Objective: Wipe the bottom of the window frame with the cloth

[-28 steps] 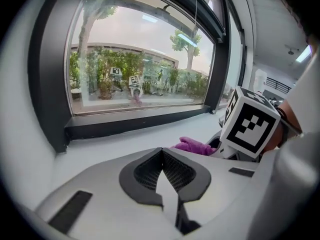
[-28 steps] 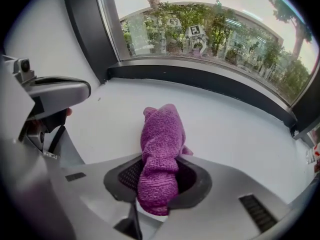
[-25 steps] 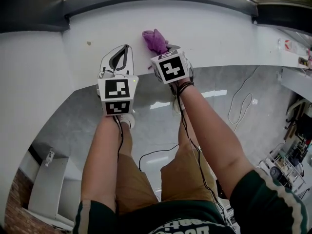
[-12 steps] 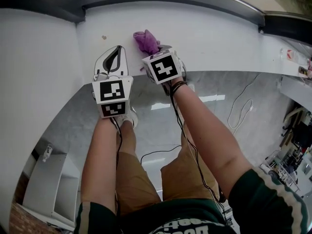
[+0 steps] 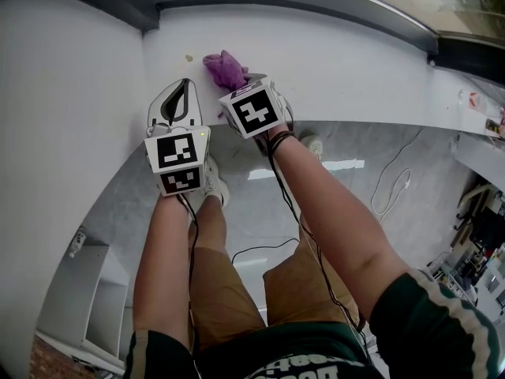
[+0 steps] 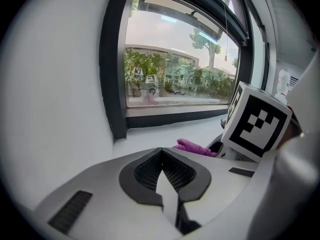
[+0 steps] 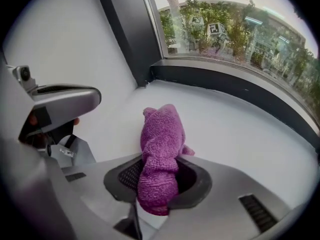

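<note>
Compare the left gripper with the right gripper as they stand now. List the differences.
The left gripper has its jaws together on nothing; the right gripper is clamped on the purple cloth. The left gripper's marker cube sits further back from the window than the right gripper's marker cube. Both point toward the window over the white sill.
</note>
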A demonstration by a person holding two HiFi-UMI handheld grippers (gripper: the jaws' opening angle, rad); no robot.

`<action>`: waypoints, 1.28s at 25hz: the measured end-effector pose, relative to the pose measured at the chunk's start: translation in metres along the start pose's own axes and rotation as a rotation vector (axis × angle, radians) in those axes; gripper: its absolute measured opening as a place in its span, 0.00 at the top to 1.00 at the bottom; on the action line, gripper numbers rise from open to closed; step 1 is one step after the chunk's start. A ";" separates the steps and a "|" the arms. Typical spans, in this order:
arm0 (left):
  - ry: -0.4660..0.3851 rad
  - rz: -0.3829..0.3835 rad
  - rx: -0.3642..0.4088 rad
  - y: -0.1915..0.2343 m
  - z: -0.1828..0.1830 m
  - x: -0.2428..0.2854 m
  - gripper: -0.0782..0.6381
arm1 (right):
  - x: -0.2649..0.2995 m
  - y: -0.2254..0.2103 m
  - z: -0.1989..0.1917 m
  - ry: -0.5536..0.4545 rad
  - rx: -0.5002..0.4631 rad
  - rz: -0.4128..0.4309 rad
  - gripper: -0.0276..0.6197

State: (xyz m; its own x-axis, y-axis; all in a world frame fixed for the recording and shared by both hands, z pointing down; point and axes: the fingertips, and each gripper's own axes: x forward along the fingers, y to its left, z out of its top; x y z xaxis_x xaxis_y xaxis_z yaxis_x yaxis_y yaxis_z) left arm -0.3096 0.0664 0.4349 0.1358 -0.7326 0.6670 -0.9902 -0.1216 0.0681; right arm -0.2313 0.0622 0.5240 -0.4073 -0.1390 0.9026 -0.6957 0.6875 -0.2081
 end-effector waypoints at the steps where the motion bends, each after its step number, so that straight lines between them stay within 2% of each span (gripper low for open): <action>1: 0.002 0.007 -0.006 0.003 -0.001 -0.002 0.88 | 0.002 0.005 0.003 -0.001 -0.008 0.008 0.77; 9: 0.008 0.044 -0.049 0.021 -0.008 -0.013 0.88 | 0.020 0.041 0.022 -0.013 -0.021 0.115 0.77; 16: -0.003 0.085 -0.113 0.038 -0.008 -0.024 0.88 | 0.028 0.066 0.034 -0.012 -0.073 0.166 0.77; 21: -0.002 0.093 -0.131 0.045 -0.009 -0.025 0.88 | 0.031 0.076 0.038 -0.019 -0.088 0.204 0.77; 26: -0.001 0.093 -0.127 0.044 -0.005 -0.029 0.88 | 0.011 0.078 0.051 -0.108 -0.038 0.258 0.77; 32: -0.033 0.099 -0.121 0.031 0.017 -0.048 0.88 | -0.033 0.075 0.063 -0.186 -0.054 0.280 0.77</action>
State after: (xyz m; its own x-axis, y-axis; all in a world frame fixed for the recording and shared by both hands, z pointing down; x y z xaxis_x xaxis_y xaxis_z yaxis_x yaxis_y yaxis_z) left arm -0.3459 0.0859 0.3923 0.0361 -0.7589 0.6502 -0.9951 0.0329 0.0936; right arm -0.3073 0.0736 0.4551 -0.6826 -0.0633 0.7280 -0.5111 0.7533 -0.4138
